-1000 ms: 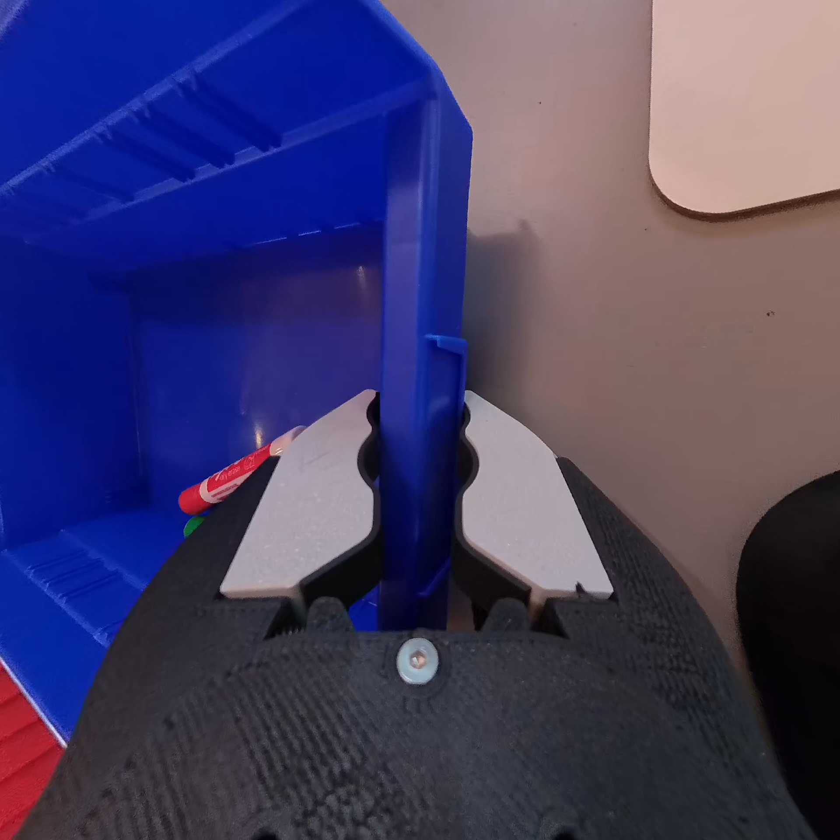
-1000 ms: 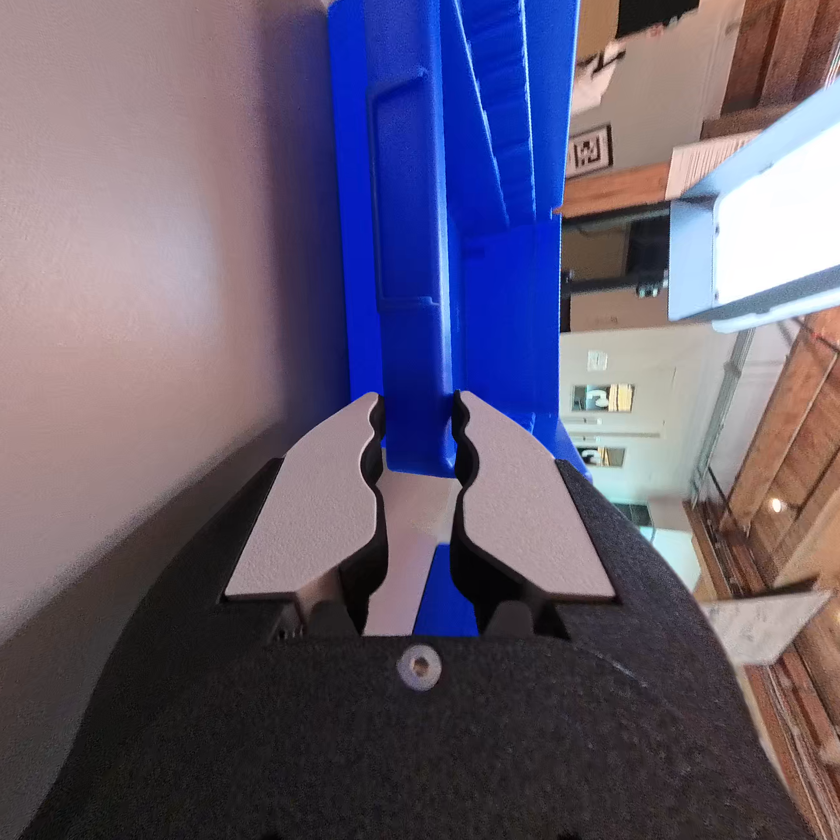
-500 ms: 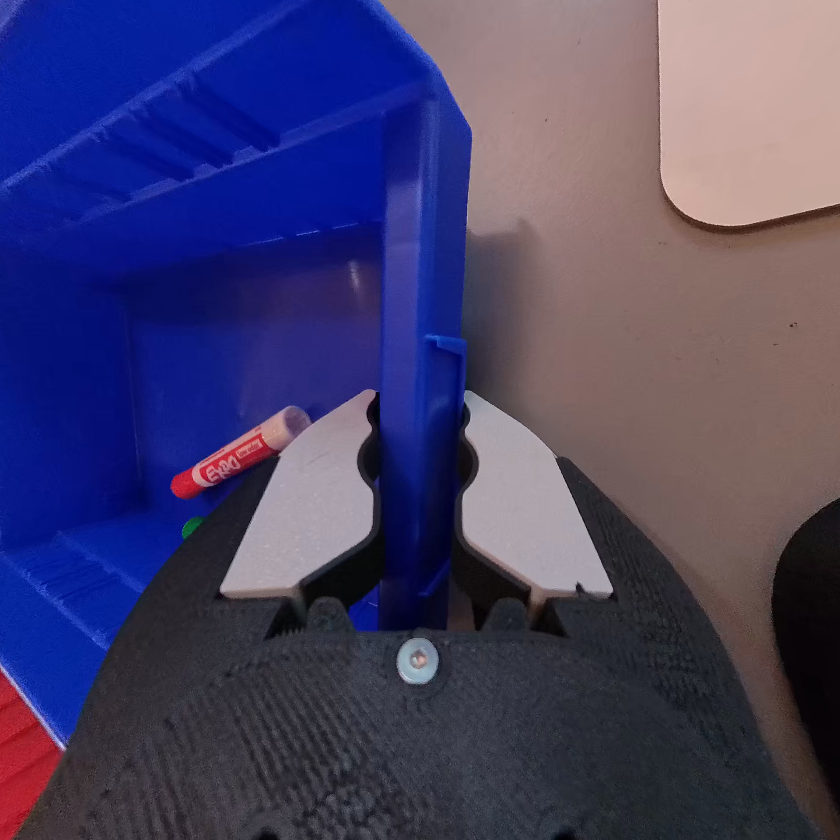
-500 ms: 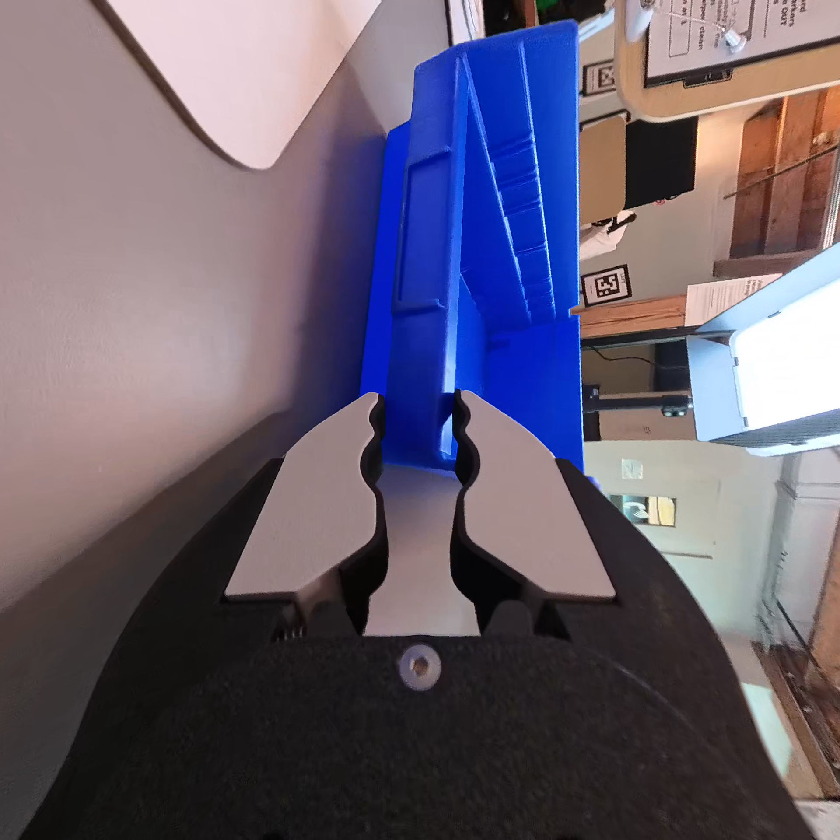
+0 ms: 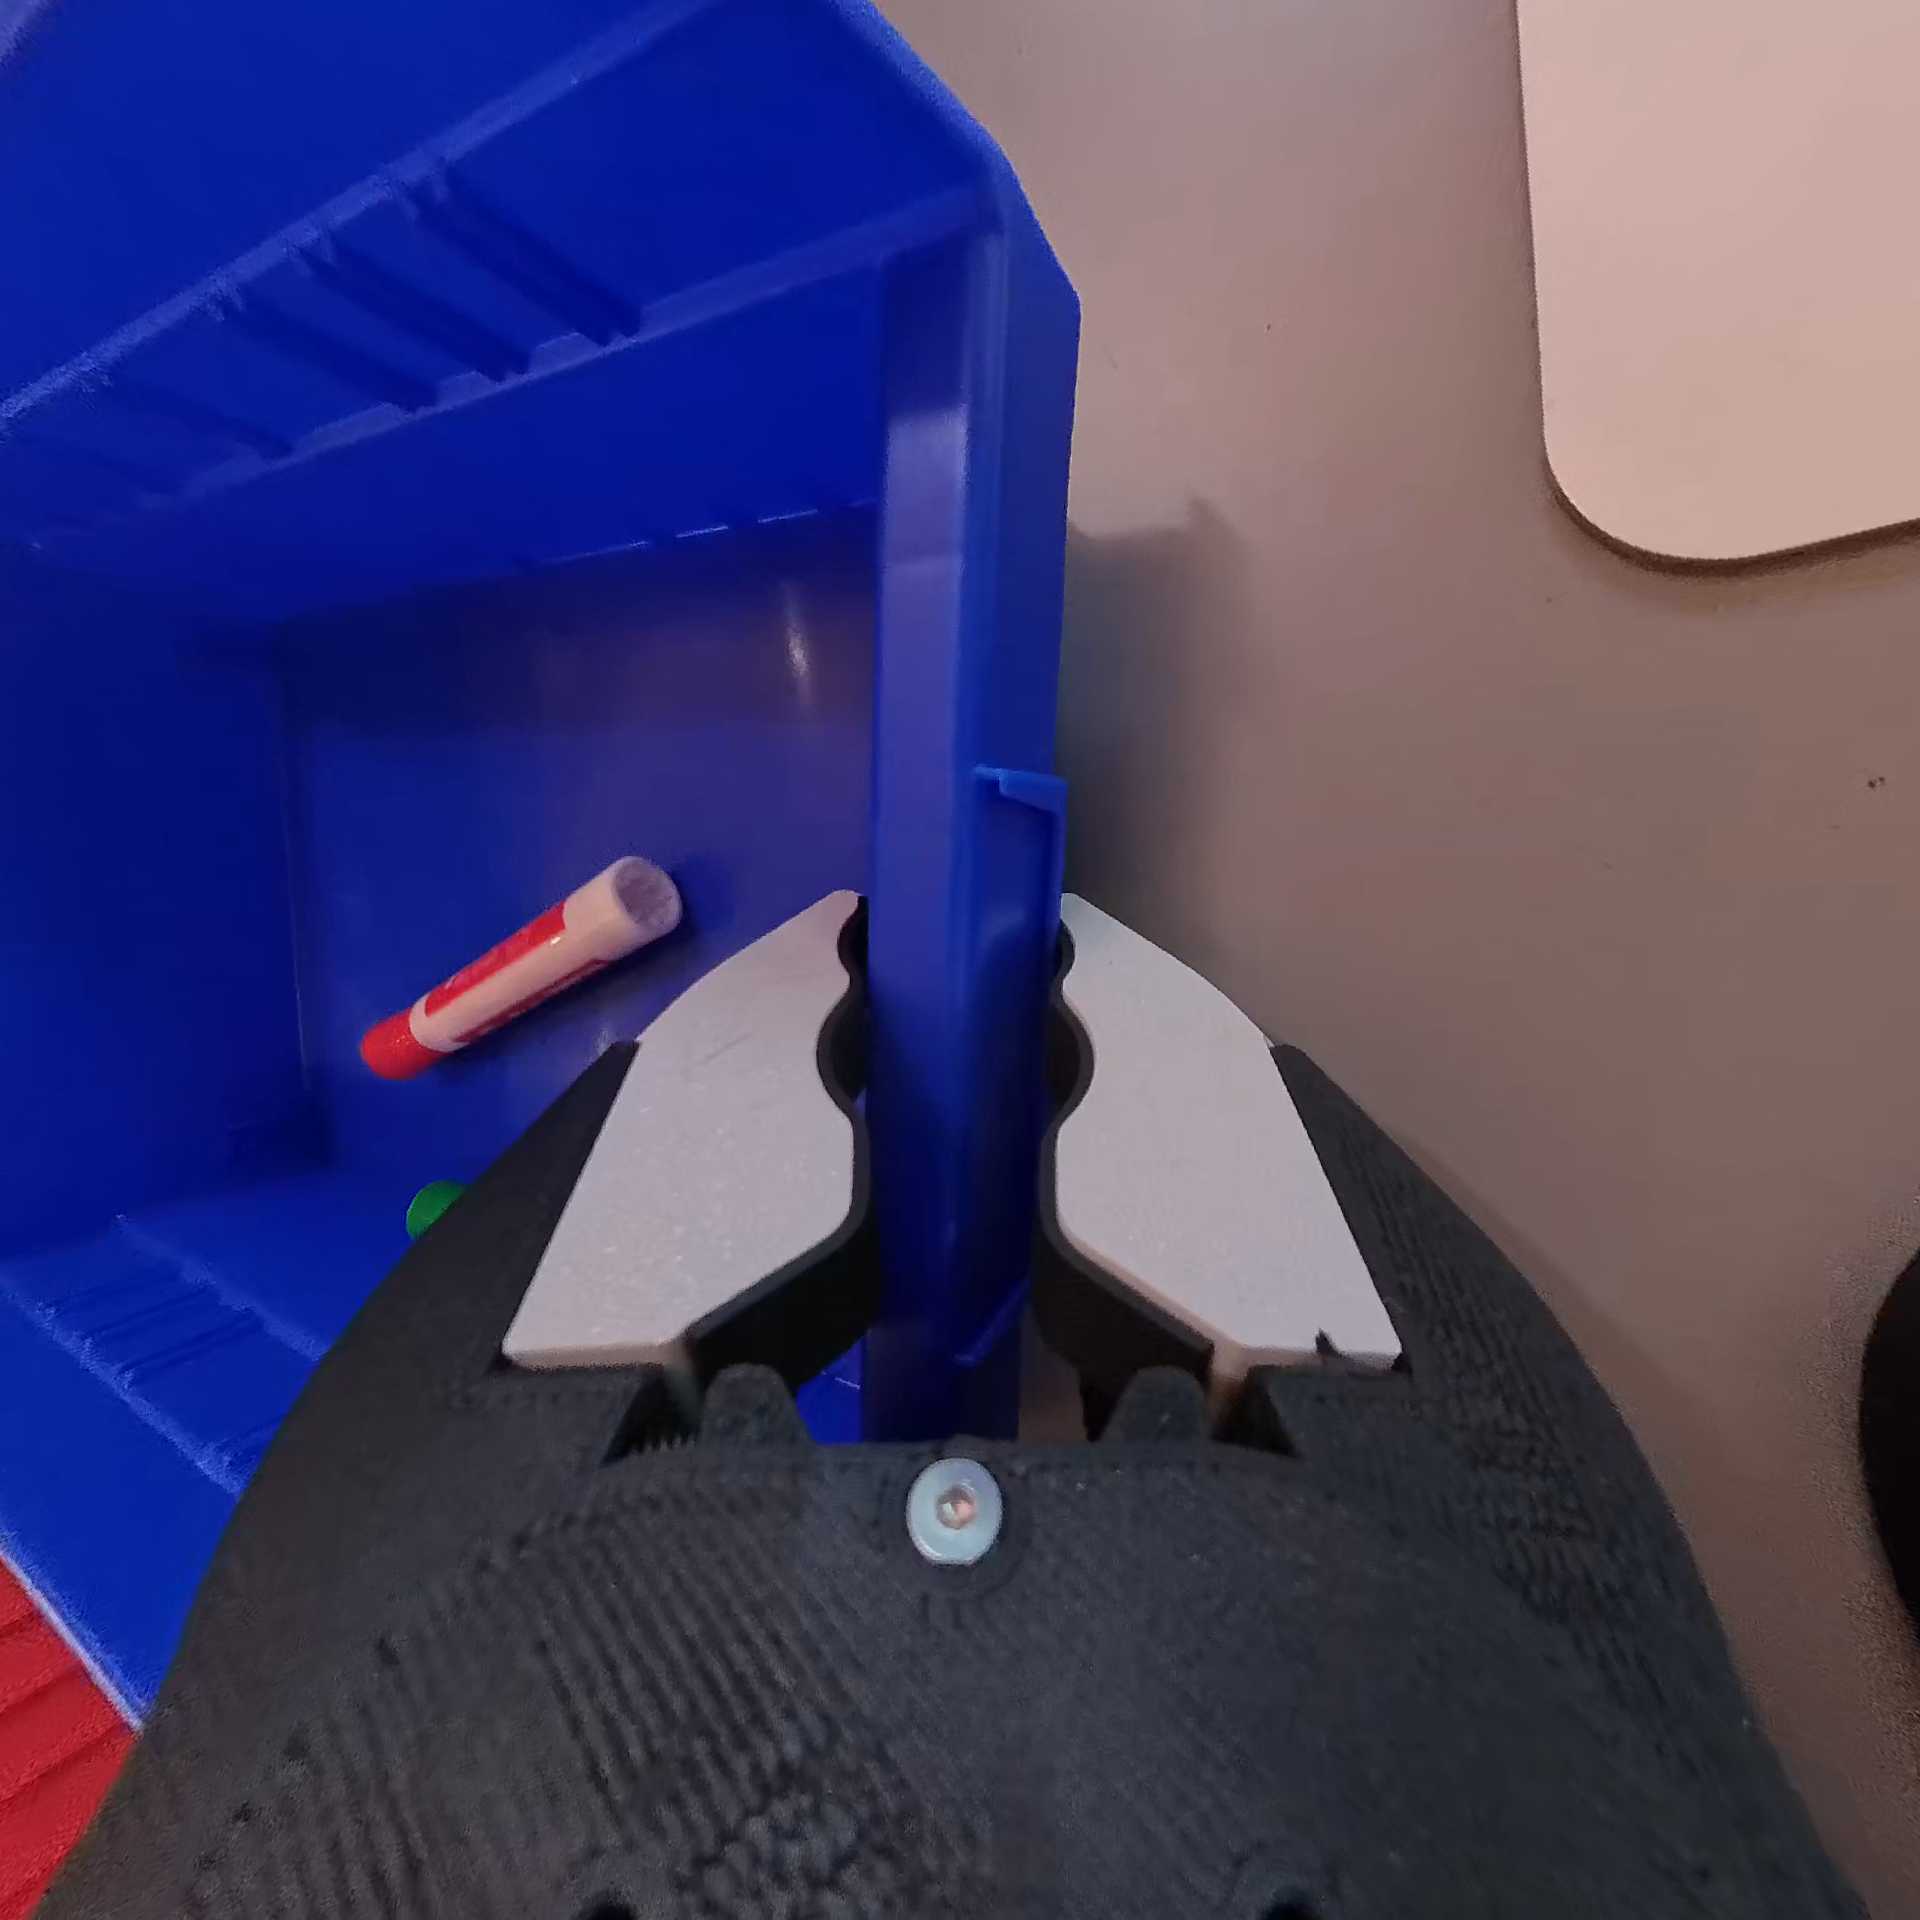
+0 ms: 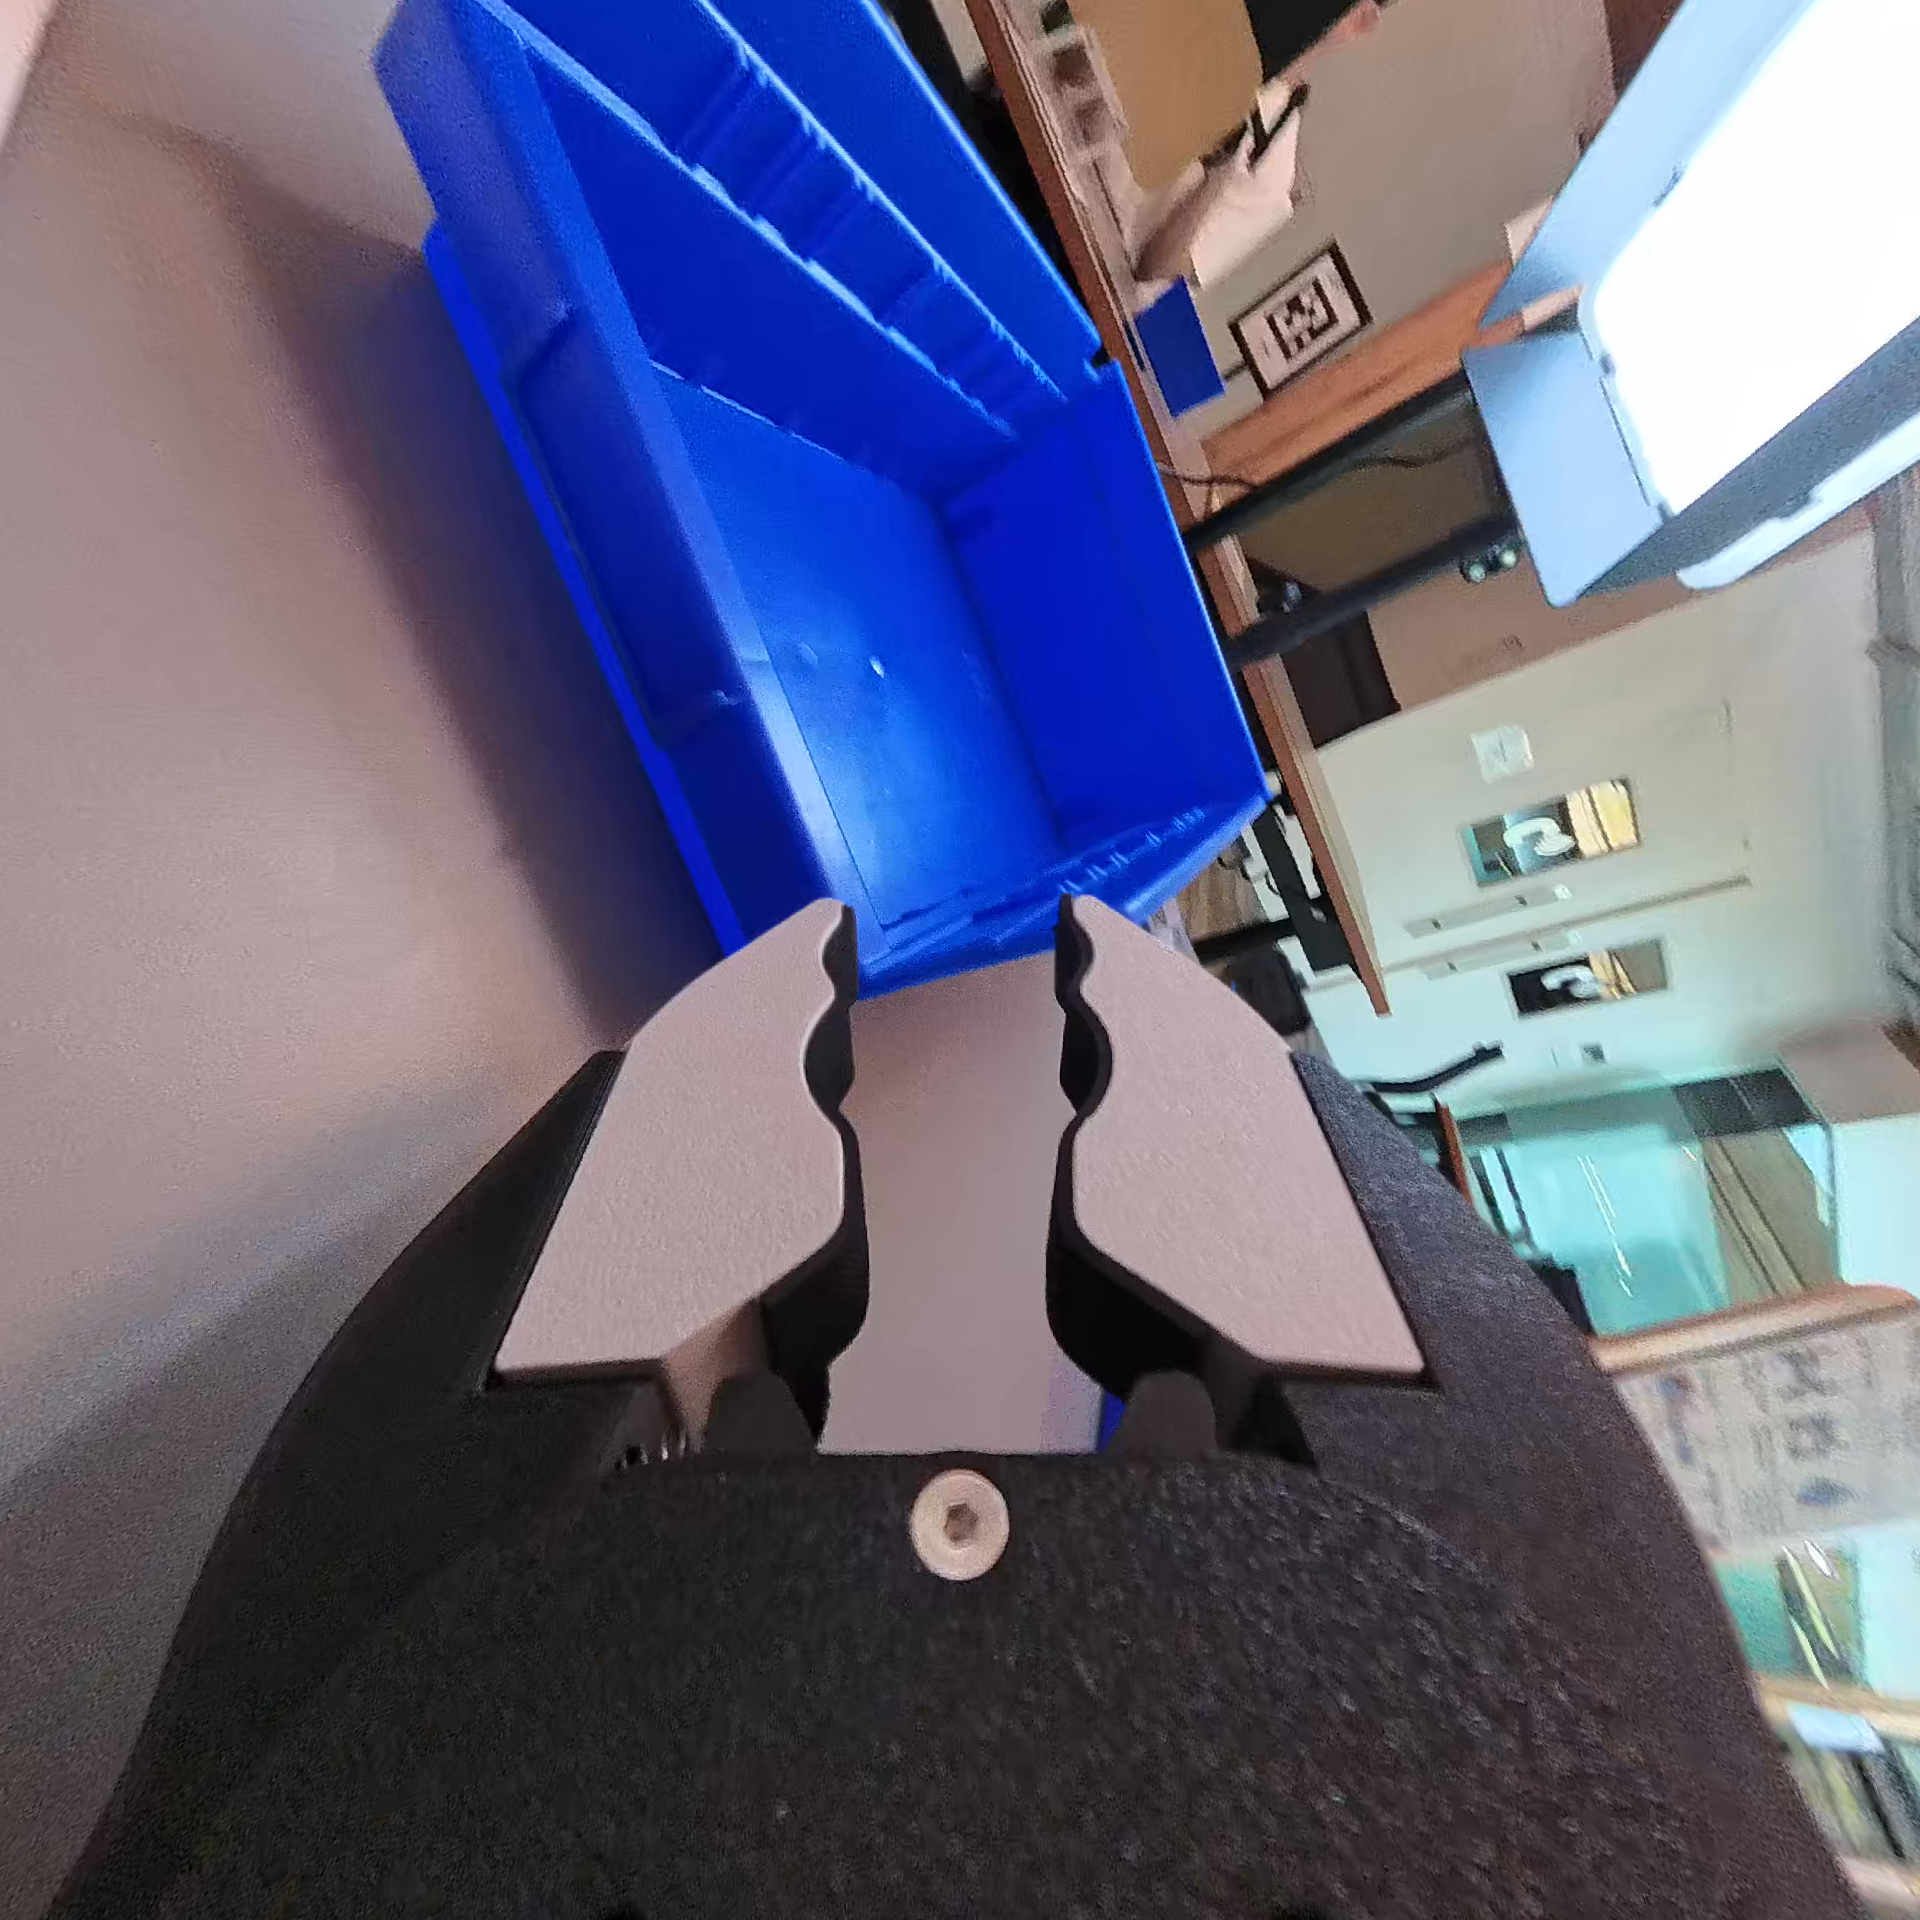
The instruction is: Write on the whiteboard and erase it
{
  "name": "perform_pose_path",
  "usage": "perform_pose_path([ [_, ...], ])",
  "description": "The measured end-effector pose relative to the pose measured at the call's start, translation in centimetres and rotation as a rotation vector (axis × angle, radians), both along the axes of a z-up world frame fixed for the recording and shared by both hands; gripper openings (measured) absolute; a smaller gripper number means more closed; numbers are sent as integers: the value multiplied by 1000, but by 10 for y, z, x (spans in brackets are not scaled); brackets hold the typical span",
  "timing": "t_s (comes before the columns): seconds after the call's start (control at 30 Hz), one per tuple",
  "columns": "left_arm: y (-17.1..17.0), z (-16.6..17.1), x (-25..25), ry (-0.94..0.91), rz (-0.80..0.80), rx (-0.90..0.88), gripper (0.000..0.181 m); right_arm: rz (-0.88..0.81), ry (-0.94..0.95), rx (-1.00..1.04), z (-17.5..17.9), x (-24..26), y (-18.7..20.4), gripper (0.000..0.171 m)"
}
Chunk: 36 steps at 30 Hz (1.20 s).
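Observation:
A blue plastic bin stands on the grey table. My left gripper is shut on the bin's right side wall, one finger inside and one outside. Inside the bin lie a red-capped marker and a green cap, mostly hidden behind my left finger. A corner of the whiteboard lies on the table at the upper right. In the right wrist view, my right gripper is open and empty, just short of the bin's near edge, with the table showing between its fingers.
A dark rounded object sits at the right edge of the left wrist view. Something red lies beside the bin at the lower left. The right wrist view shows wooden shelving and a bright lamp panel beyond the table. There is about 60 cm between the tips of the two grippers.
My right gripper has come off the bin wall that stood between its fingers and turned, so the bin's inside now shows. The red marker has slid further into view inside the bin.

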<state>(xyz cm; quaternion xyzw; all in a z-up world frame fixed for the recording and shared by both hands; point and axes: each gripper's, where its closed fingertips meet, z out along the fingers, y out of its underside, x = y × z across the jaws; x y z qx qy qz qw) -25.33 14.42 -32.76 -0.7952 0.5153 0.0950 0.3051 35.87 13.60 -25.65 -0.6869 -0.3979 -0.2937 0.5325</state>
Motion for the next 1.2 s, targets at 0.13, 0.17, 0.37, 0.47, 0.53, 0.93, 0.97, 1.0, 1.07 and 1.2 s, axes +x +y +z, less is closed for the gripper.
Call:
perform_pose_path([
  [0.13, 6, 0, 2, 0, -15, 7, 31, -212, -53, -72, -11, 31, 6, 33],
  [0.17, 6, 0, 2, 2, -16, 13, 31, -241, -19, -87, -13, 37, 9, 32],
  [0.37, 6, 1, 2, 11, -26, 46, 32, -418, 171, -35, 13, 56, 22, 26],
  [0.47, 7, 1, 2, 12, -28, 51, 32, -354, 240, 26, 35, 25, 22, 20],
  [0.53, 7, 1, 2, 12, -30, 53, 32, -333, 366, -6, 34, 12, 26, 26],
  [0.93, 7, 2, 2, 18, -43, 74, 32, -299, 660, -124, 15, -13, 30, 40],
  [0.97, 7, 2, 2, 19, -44, 77, 32, -318, 626, -122, 12, -5, 35, 33],
  [1.0, 7, 2, 2, 20, -46, 79, 32, -341, 630, -118, 10, 5, 38, 21],
  [1.07, 6, 2, 2, 20, -49, 80, 32, -382, 656, -113, 9, 29, 46, 14],
  [1.2, 7, 2, 2, 19, -50, 78, 32, -439, 652, -97, 8, 78, 60, 11],
])
